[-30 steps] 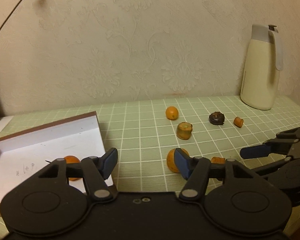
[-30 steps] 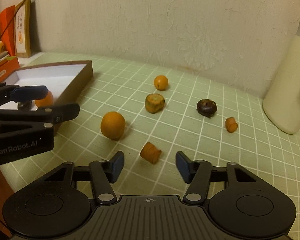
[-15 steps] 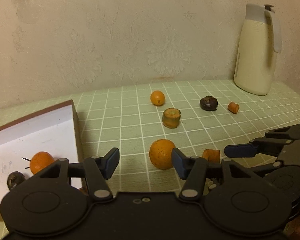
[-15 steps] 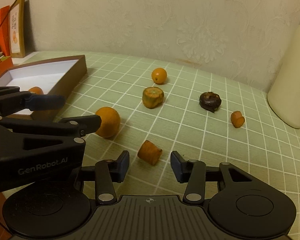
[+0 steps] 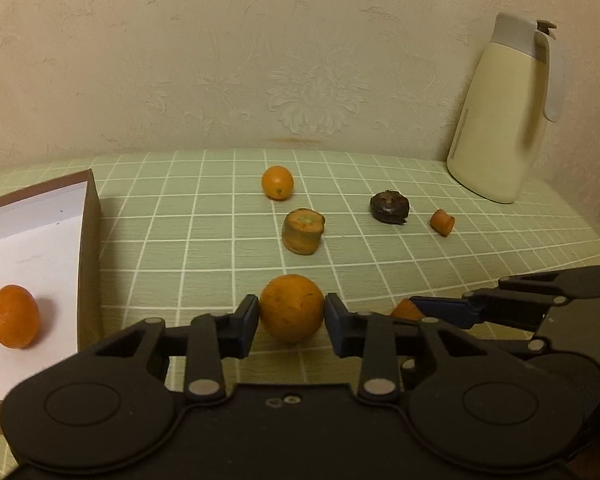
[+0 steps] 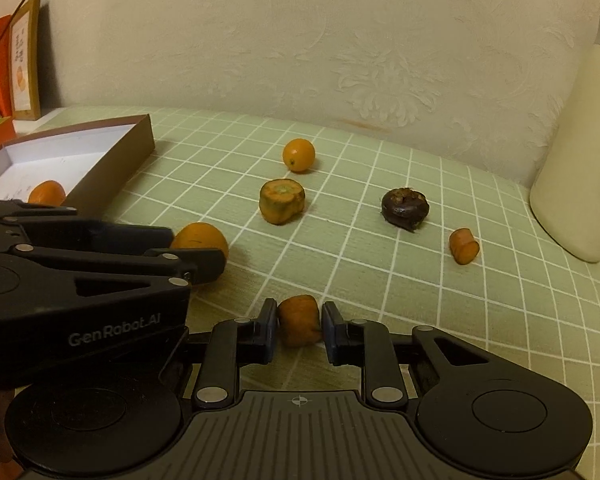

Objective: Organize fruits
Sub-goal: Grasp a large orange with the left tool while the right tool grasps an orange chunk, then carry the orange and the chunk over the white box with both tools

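Both jaws just closed: left hand-held gripper clamped on orange; right hand-held gripper clamped on carrot piece, on desk.

Both claws tilt downward side by side. The left claw has just closed, pads pressing an orange; the right claw has just closed, clamping a carrot chunk.

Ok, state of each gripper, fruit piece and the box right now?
Left gripper: just closed on large round orange.
Right gripper: just closed on small carrot chunk.
Brown cardboard box: open, one orange inside.
Dark round fruit: loose on tablecloth.
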The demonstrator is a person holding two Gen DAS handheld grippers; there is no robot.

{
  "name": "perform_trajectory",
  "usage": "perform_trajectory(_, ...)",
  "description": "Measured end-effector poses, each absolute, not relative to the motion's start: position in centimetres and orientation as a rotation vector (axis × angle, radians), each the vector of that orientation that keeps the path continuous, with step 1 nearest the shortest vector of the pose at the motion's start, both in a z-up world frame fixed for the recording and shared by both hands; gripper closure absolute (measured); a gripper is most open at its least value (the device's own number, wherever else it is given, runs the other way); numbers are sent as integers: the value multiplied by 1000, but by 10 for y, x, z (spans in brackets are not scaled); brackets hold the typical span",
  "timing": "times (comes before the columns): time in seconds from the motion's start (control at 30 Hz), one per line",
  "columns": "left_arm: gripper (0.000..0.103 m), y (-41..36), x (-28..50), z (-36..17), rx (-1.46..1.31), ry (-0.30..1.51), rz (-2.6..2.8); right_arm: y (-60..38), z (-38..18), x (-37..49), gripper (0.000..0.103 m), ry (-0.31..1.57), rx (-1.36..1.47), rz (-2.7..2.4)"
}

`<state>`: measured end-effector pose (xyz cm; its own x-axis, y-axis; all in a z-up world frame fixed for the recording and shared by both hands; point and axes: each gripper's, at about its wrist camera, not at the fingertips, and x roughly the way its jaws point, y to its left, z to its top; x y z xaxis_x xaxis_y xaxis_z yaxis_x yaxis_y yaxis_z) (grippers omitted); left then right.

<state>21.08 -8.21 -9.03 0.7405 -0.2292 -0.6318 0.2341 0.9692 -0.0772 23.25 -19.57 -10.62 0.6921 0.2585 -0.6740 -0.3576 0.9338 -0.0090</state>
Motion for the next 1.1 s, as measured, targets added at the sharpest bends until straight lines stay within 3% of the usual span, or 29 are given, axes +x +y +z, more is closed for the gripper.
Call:
perform_trajectory(0.6,78,-73,189,-69,20,635,-228,-199,-89,218,79,689,-144,323)
perform_trajectory(1.1,78,-55,151,-29,38,509,-205,-197,-36,190,79,564,-113,356)
